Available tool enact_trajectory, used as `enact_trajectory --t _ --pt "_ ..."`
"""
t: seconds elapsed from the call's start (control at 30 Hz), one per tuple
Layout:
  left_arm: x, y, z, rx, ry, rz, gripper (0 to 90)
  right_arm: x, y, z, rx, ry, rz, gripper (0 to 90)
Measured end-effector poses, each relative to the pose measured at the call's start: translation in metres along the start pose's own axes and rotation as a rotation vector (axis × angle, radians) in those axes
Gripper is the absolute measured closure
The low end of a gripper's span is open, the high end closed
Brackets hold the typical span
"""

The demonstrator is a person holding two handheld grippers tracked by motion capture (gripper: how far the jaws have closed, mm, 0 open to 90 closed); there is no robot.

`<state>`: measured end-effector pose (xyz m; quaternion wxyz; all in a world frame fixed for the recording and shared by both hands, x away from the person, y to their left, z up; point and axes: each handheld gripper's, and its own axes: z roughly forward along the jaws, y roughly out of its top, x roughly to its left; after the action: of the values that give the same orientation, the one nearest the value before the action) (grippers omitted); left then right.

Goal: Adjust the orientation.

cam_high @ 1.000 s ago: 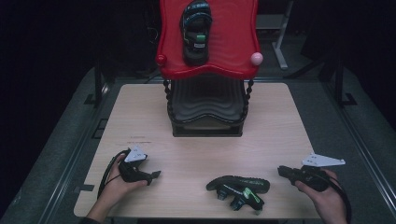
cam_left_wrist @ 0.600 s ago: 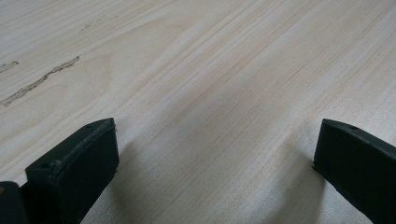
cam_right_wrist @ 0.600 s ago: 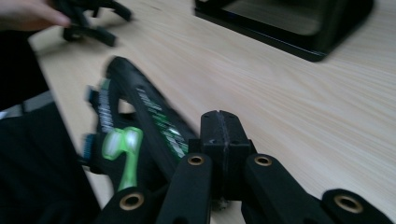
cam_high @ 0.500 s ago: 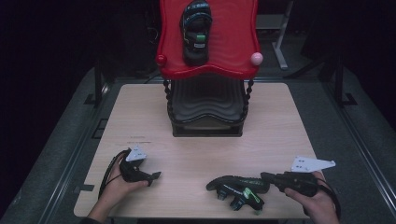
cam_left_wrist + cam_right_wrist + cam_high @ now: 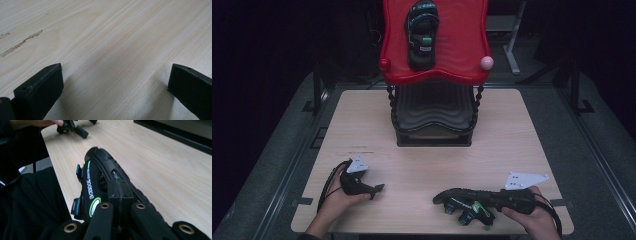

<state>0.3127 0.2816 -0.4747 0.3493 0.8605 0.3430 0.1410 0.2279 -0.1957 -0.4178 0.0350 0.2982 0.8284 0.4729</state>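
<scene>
Wooden counter, dark room: far red rack holding one sandal. Right hand-held gripper clenched on near sandal; left hand-held gripper released, resting. Next, likely: lift to rack.

right gripper jaw tips hidden against sandal, sandal heel hidden behind jaws

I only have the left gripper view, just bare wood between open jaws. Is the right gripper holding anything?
Observer: Yes, the right gripper is shut on a black shoe at the near edge of the table.
Operator: Where is that from my gripper?
Observer: In the high view, the left gripper sits low over the table, pointing toward the shoe but well apart from it.
Operator: Any other shoe?
Observer: A second shoe lies on the red top shelf of the stand.
</scene>
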Motion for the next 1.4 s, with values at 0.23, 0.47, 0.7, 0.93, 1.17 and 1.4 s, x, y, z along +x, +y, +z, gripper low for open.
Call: enact_trajectory --t 0.23,0.47,0.7,0.93,1.17,1.4 --pt "0.000 0.000 0.000 0.000 0.000 0.000 0.0 0.000 0.000 0.002 0.001 -0.015 -0.007 90.0" --pt "0.000 0.000 0.000 0.000 0.000 0.000 0.0 -0.008 0.006 0.003 -0.008 -0.037 -0.007 90.0" --pt "0.000 0.000 0.000 0.000 0.000 0.000 0.0 -0.024 0.017 0.010 -0.017 -0.067 0.006 90.0" --pt "0.000 0.000 0.000 0.000 0.000 0.000 0.0 -0.051 0.026 0.025 0.002 -0.078 0.035 90.0" --pt "0.000 0.000 0.000 0.002 0.003 -0.004 0.0 -0.076 0.027 0.038 0.024 -0.050 0.080 90.0" --pt "0.001 0.000 0.000 0.001 0.007 -0.008 0.0 -0.092 0.026 0.048 0.034 -0.056 0.110 90.0"
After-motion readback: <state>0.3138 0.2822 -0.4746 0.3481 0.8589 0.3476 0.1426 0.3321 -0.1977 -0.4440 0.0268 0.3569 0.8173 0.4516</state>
